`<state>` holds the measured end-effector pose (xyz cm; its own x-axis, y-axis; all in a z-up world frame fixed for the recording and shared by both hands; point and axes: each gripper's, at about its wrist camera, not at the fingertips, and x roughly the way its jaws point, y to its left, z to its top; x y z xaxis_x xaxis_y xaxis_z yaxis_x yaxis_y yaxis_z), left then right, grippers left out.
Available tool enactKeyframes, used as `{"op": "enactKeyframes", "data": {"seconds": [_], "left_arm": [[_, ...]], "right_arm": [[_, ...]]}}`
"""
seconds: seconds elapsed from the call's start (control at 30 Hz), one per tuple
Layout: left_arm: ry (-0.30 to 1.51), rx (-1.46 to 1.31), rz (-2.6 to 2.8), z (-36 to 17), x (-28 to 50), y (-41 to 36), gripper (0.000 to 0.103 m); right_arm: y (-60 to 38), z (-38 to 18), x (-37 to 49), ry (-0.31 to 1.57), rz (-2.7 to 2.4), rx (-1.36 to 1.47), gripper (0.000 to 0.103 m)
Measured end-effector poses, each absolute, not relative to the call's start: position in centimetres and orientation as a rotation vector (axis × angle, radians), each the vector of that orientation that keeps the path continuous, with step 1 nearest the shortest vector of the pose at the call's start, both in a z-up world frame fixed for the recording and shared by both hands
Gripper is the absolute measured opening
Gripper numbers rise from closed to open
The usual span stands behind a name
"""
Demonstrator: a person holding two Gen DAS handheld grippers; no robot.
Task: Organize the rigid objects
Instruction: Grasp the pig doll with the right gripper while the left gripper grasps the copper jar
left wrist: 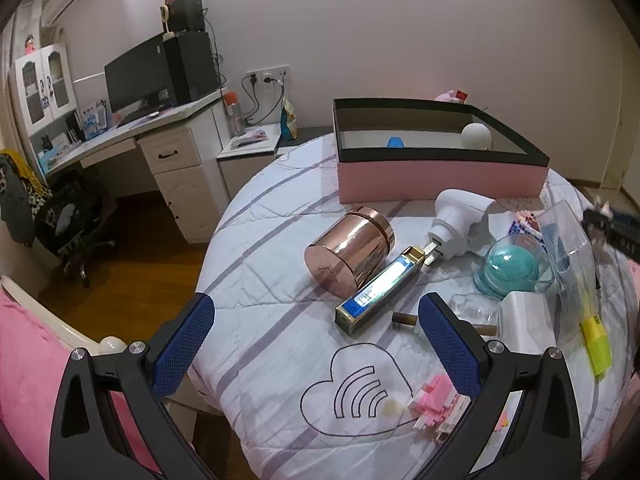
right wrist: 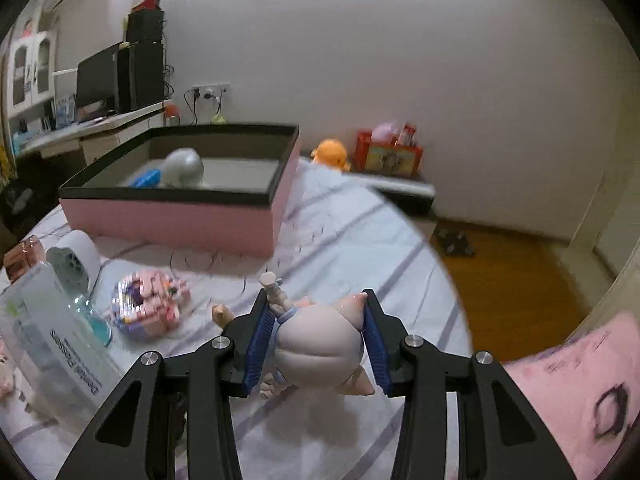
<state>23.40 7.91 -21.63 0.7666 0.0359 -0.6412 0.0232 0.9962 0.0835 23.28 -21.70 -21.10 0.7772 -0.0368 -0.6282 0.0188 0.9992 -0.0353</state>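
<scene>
My right gripper [right wrist: 316,300] is shut on a pale pink toy figurine [right wrist: 320,340]; both blue pads press its rounded body, held above the striped bedspread [right wrist: 360,240]. My left gripper [left wrist: 316,312] is open with nothing between its fingers, just short of a gold-and-blue oblong box [left wrist: 380,292] and a rose-gold canister [left wrist: 348,252] lying on its side. A pink box with a black rim [left wrist: 440,184] [right wrist: 172,216] stands at the back and holds a white ball [left wrist: 478,136] and a blue item [left wrist: 395,142]. A pink block pile [left wrist: 436,404] lies by my left gripper's right finger.
On the bed lie a white handheld device [left wrist: 456,216], a teal dome [left wrist: 508,268], a clear plastic flosser box [right wrist: 52,328], a brick toy [right wrist: 148,304] and a white adapter [left wrist: 528,316]. A desk [left wrist: 160,132] stands left. Wooden floor [right wrist: 520,280] lies beyond the bed's right edge.
</scene>
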Motion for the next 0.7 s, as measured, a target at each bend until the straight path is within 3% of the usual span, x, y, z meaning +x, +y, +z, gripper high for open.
{"op": "enactKeyframes", "data": {"seconds": [0.3, 0.7], "left_arm": [[0.719, 0.099, 0.002, -22.2, 23.9, 7.7, 0.103], [0.745, 0.084, 0.020, -23.2, 26.5, 8.9, 0.103]], "right_arm": [[-23.8, -23.1, 21.8, 0.747, 0.097, 0.188, 0.046], [-22.7, -23.2, 22.5, 0.772, 0.113, 0.116, 0.042]]}}
